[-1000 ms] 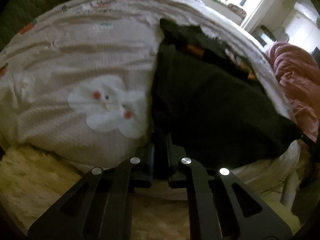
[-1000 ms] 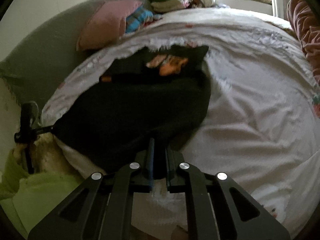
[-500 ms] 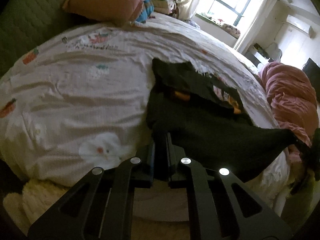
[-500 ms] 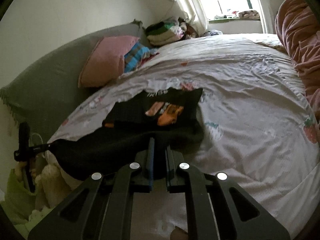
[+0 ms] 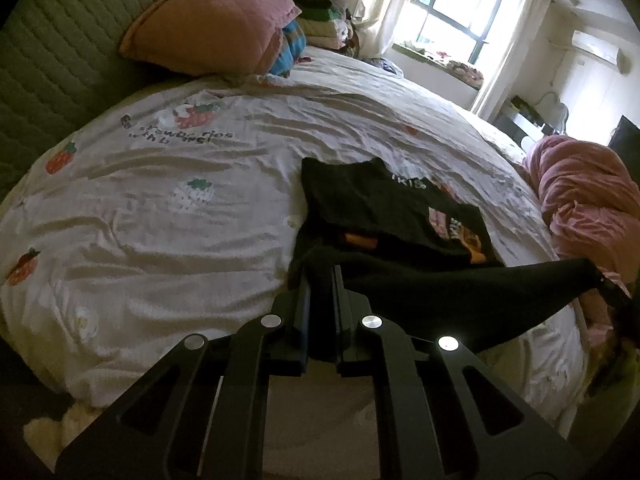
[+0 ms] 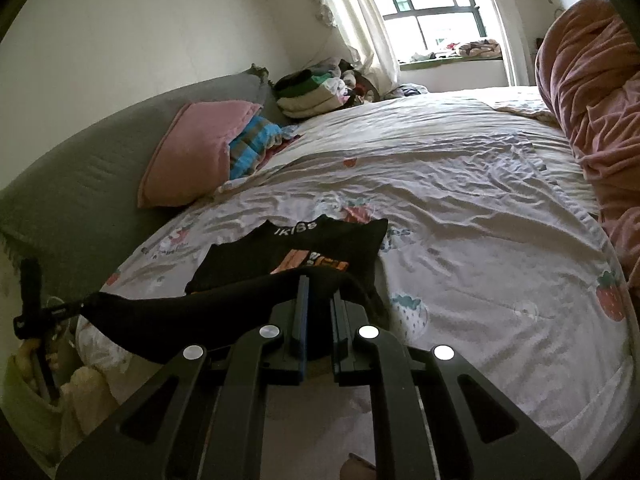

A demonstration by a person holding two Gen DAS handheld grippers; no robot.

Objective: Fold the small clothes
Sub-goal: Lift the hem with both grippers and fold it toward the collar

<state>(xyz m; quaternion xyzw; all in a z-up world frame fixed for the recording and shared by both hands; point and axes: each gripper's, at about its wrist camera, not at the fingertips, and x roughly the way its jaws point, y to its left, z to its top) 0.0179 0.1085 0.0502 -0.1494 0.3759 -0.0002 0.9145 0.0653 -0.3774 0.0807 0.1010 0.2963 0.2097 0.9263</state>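
A small black shirt with an orange print lies on the strawberry-print bed sheet. Its near edge is lifted off the bed and hangs taut between my two grippers. My left gripper is shut on the left corner of that edge. In the right wrist view, the same shirt lies ahead and my right gripper is shut on the other corner. The lifted band of cloth runs left to the left gripper. The right gripper shows at the far right of the left wrist view.
A pink pillow leans on the green headboard, with a stack of folded clothes behind it. A bunched pink quilt lies along the bed's right side. A cream fluffy rug lies below the bed edge.
Both grippers have risen and tipped upward, lifting the shirt's near edge off the bed. The shirt's far part with the print has come into view, still flat on the sheet.
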